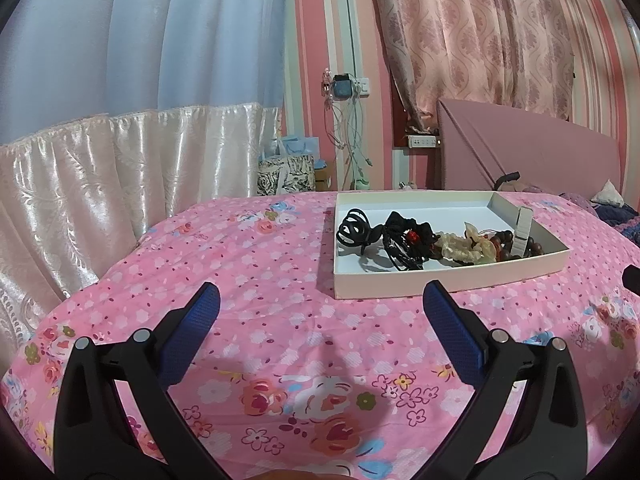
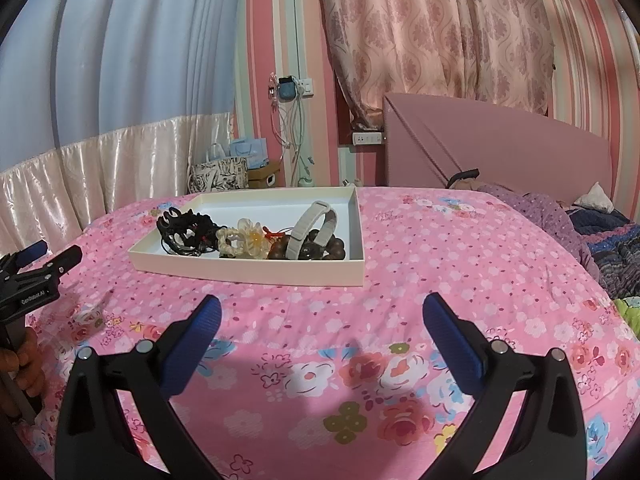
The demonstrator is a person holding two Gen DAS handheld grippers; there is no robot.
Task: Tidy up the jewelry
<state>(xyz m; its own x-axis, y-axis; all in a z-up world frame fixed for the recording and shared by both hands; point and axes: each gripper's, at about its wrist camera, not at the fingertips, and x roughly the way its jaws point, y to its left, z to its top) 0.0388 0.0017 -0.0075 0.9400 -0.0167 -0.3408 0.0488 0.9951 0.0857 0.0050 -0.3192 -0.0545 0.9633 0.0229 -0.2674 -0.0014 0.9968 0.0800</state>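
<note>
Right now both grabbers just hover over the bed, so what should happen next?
Probably ease the right hand-held gripper forward to the white headband in the shallow box. Both hold nothing, fingers wide apart, and the headband stands clear above the tangled pieces.

Jewelry (image 2: 248, 238) inside tray (image 2: 248, 270) on bed (image 2: 440, 248).

a pink floral bedspread (image 2: 440, 240), pink headboard (image 2: 500, 148), patterned curtain (image 2: 432, 28) and gift bags (image 2: 224, 172).

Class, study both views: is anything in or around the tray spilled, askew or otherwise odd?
Nothing has spilled. In the white tray, the black hair pieces, cream scrunchie, wooden beads and grey headband lie heaped together along one side, unsorted.
</note>
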